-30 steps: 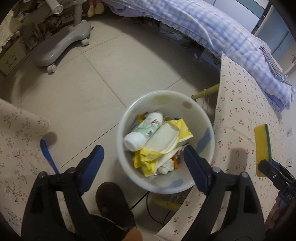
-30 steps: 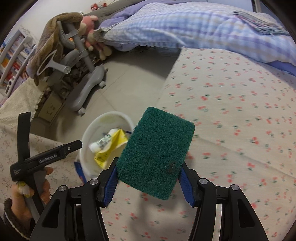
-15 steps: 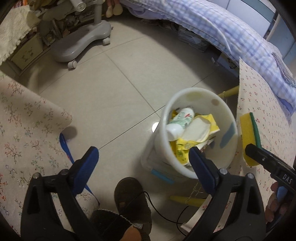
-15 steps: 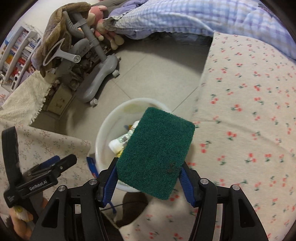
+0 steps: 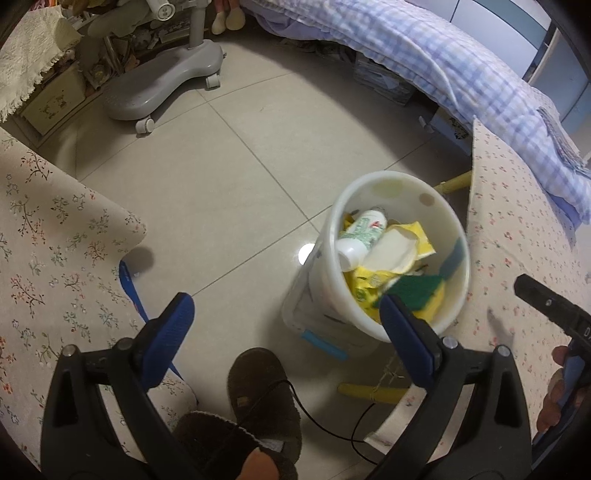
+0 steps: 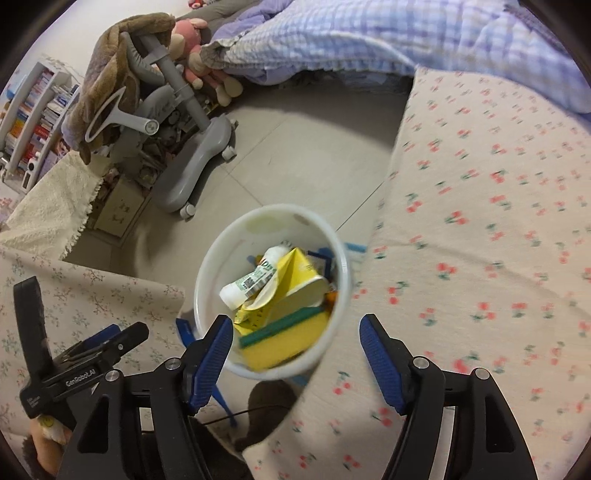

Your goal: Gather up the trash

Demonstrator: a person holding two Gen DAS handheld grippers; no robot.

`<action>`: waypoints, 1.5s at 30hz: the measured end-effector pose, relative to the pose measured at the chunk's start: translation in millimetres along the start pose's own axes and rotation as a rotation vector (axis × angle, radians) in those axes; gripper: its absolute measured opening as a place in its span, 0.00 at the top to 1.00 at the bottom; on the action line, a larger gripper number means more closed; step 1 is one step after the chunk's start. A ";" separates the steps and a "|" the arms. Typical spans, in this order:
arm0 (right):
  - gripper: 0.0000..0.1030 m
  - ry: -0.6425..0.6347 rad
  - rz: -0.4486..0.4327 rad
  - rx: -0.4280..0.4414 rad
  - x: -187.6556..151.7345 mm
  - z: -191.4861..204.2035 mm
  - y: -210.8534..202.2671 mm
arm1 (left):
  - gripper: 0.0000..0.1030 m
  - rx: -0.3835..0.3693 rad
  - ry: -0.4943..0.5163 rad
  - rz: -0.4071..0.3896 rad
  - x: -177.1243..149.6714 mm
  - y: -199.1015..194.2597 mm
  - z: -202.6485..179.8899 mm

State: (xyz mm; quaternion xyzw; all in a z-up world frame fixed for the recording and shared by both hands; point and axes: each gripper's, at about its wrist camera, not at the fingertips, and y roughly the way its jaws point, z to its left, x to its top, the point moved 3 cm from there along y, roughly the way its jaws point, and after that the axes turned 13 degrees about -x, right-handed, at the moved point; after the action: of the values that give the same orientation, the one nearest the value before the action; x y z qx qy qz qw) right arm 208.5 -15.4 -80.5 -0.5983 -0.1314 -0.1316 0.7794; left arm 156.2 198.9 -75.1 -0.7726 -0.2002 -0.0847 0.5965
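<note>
Grey floor tiles [image 5: 207, 192] are spreading between a plaid-quilted bed [image 6: 406, 33] and a cherry-print tablecloth [image 6: 480, 206]; a white trash bucket [image 6: 210, 273] is standing beside that cloth. Inside it, the yellow-green sponge [image 6: 284, 336] is lying on a yellow wrapper [image 6: 295, 273]; the left gripper [image 5: 284, 317] and right gripper [image 6: 295, 354] are both gaping empty.

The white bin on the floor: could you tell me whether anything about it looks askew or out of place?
Yes. The white bin leans over rather than standing upright, with nothing visibly holding it. Inside, the sponge lies on the yellow wrappers and bottle. Nothing has spilled onto the floor.
</note>
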 end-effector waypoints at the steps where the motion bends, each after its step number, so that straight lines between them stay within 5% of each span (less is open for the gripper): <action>1: 0.29 -0.002 -0.009 -0.006 -1.8 -4.2 -6.6 | 0.03 -0.008 0.002 -0.003 -1.7 -1.9 -3.2; 15: 0.25 -0.028 -0.114 -0.221 -63.9 -89.2 -97.4 | 0.01 -0.105 0.134 -0.074 -61.3 -22.6 -88.9; 26: 0.24 -0.038 -0.202 -0.351 -135.7 -145.8 -144.6 | 0.01 -0.049 0.284 -0.139 -128.1 -27.5 -152.9; 36: 0.22 -0.091 -0.325 -0.487 -171.6 -150.2 -151.7 | 0.01 -0.077 0.314 -0.187 -160.5 -32.3 -185.2; 45: 0.18 -0.073 -0.402 -0.437 -172.8 -142.3 -169.2 | 0.01 -0.072 0.283 -0.228 -159.9 -35.5 -187.9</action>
State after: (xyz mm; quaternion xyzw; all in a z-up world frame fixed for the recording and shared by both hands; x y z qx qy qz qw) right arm -6.9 -186.9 -26.7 -0.7182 -0.2438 -0.2870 0.5851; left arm 17.1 -6.5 -51.2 -0.7461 -0.1975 -0.2666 0.5773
